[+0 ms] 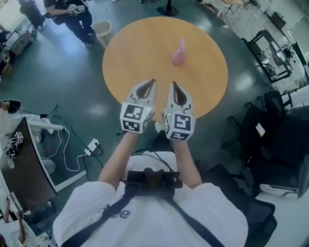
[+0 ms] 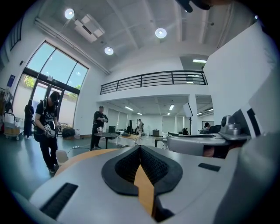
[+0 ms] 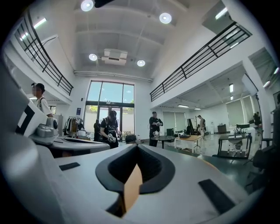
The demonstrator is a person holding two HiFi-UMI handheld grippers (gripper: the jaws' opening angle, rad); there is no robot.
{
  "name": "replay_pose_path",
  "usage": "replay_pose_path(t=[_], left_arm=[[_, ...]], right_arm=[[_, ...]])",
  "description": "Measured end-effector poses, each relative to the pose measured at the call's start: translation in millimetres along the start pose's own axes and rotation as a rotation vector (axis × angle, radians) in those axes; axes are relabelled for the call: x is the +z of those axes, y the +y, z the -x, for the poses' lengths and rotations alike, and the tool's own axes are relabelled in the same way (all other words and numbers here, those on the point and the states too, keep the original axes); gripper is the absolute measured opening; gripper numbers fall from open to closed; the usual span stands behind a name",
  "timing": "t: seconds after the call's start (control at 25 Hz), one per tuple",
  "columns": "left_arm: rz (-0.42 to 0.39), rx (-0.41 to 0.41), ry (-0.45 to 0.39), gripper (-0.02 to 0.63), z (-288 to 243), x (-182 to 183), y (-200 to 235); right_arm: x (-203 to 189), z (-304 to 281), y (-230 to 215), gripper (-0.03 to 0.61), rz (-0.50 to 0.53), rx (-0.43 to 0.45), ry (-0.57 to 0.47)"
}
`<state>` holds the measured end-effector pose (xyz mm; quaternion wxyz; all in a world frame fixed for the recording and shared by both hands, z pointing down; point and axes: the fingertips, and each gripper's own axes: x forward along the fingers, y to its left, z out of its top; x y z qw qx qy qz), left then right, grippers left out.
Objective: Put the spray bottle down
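Note:
A pink spray bottle [image 1: 178,53] stands upright on the round wooden table [image 1: 140,48], right of its middle, with nothing touching it. My two grippers hang side by side over the table's near edge, well short of the bottle and pointing level. The left gripper [image 1: 152,81] has its jaws together at the tips with nothing in them, as the left gripper view [image 2: 140,146] confirms. The right gripper [image 1: 173,84] is likewise shut and empty [image 3: 137,145]. Neither gripper view shows the bottle; a sliver of the tabletop [image 2: 144,188] shows through the jaw gap.
A white bin [image 1: 102,27] and a standing person [image 1: 72,14] are beyond the table at far left. Black chairs [image 1: 270,140] crowd the right. A power strip [image 1: 91,146] with cables lies on the floor at left, beside a dark desk [image 1: 19,169].

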<state>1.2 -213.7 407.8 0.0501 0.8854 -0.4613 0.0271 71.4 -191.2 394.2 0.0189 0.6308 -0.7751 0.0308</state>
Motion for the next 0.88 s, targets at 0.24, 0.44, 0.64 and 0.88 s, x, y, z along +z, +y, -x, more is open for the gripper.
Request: replay_pose_path(t=[0.24, 0.44, 0.64, 0.88], left_arm=[[-0.004, -0.013, -0.027, 0.011, 13, 7, -6], [-0.008, -0.032, -0.036, 0.011, 15, 9, -15], [-0.007, -0.039, -0.044, 0.011, 14, 13, -13], [-0.014, -0.040, -0.050, 0.011, 10, 16, -11]], right_arm=[[12, 16, -1, 0.012, 0.010, -0.029, -0.045], [14, 24, -11, 0.012, 0.017, -0.063, -0.043], [18, 22, -7, 0.012, 0.021, -0.057, -0.053], [22, 19, -10, 0.012, -0.004, -0.064, -0.061]])
